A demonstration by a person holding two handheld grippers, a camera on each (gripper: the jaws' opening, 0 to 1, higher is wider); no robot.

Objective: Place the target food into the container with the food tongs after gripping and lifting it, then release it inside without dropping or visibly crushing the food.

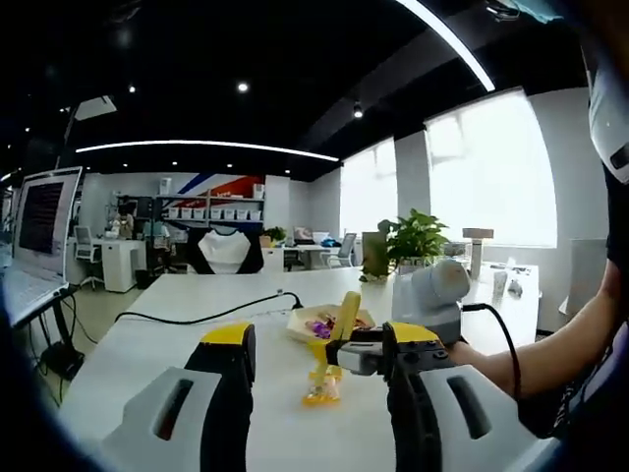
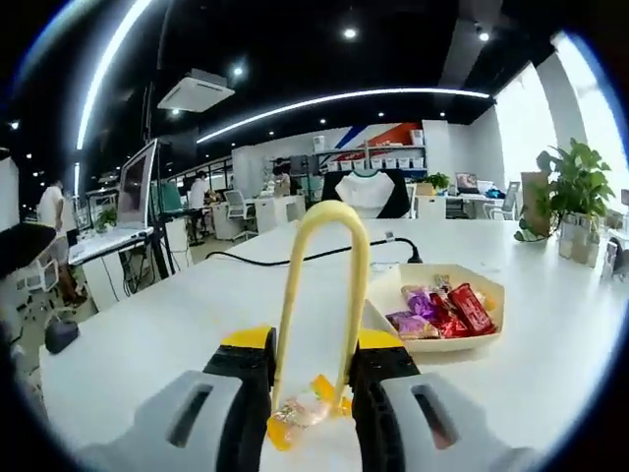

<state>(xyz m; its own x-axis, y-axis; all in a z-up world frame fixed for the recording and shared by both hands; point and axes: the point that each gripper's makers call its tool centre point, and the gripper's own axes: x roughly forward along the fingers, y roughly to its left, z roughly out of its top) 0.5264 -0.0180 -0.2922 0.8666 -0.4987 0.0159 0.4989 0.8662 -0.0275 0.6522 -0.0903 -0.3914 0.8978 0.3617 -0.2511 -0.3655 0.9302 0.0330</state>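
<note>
My right gripper is shut on a pair of yellow food tongs, whose loop end points up and away. The tong tips pinch a small orange-yellow wrapped snack just over the white table; I cannot tell whether it touches. A shallow beige tray holding several wrapped snacks lies beyond and to the right. In the left gripper view, the right gripper comes in from the right with the tongs and snack, in front of the tray. My left gripper stands open, holding nothing.
A black cable runs across the white table behind the tray. A potted plant stands at the far right edge. A monitor sits at the left. A person's arm reaches in from the right.
</note>
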